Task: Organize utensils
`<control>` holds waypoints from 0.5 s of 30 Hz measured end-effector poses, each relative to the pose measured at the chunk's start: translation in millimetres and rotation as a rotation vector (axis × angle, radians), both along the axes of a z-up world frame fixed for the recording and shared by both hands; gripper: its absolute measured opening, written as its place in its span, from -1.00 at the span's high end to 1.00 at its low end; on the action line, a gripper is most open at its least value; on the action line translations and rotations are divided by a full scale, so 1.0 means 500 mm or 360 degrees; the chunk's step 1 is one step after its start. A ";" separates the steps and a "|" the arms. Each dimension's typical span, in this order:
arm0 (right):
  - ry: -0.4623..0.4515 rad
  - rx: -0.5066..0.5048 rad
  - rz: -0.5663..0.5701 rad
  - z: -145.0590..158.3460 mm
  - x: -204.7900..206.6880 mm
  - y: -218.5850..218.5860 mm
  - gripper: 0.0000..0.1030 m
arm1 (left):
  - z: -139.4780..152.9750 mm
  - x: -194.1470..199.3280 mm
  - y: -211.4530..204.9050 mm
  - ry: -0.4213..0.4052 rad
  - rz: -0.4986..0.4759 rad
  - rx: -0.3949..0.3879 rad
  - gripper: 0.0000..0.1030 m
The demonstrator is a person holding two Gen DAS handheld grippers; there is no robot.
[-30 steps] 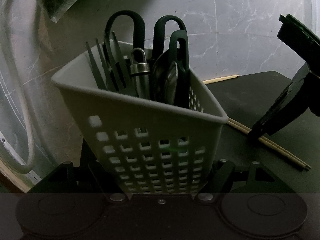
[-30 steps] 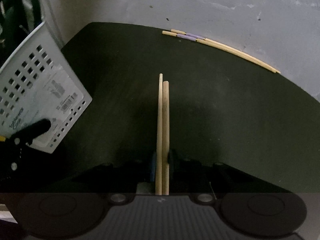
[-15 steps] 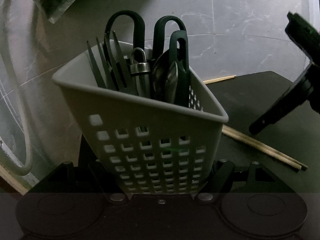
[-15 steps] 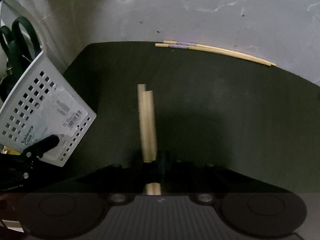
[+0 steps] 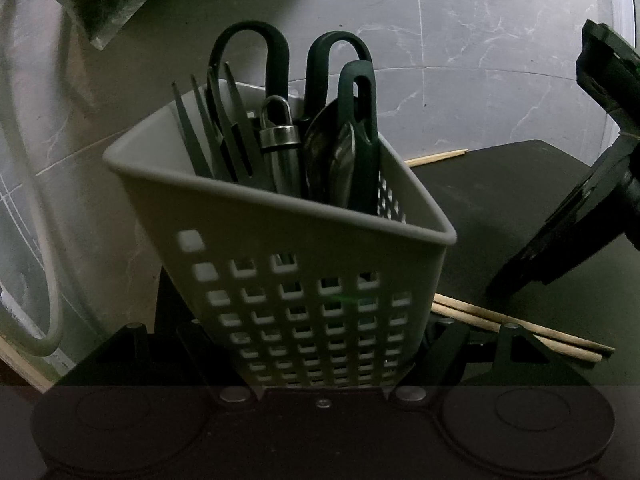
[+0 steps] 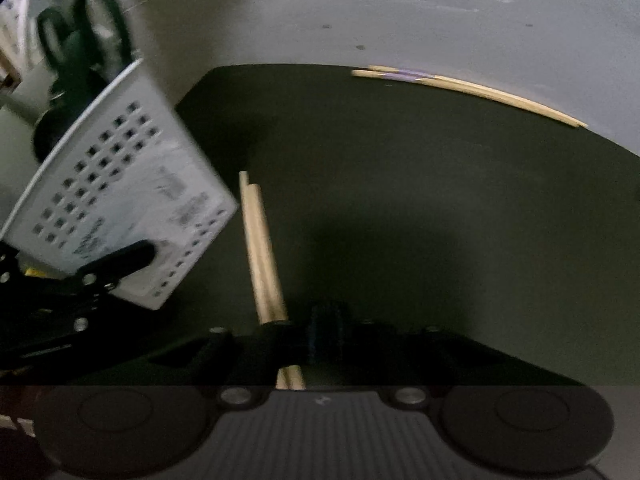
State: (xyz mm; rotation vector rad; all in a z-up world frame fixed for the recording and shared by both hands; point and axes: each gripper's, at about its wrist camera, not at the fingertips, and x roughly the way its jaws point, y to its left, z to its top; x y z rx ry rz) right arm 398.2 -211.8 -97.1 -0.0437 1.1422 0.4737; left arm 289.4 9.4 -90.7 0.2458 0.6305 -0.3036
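A left gripper (image 5: 320,364) is clamping the tilted white utensil caddy (image 5: 304,280), already loaded with scissors (image 5: 280,64), forks (image 5: 208,128) and spoons (image 5: 336,168), above a dark mat (image 6: 400,208) on the grey worktop (image 6: 400,12). The right gripper (image 6: 304,340) is opening its narrow jaws, a pair of chopsticks (image 6: 260,240) lying slantwise between them, tips pointing toward the caddy just beside. Likely risk: with the jaws loosening, the sticks are slipping askew and could drop to the mat. A second pair (image 6: 472,88) is lying well apart at the mat's far edge.
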 end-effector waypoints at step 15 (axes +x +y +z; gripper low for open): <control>-0.0080 -0.0211 0.0218 -0.004 -0.008 0.094 0.64 | 0.000 0.000 0.001 -0.0001 -0.0003 -0.0003 -0.51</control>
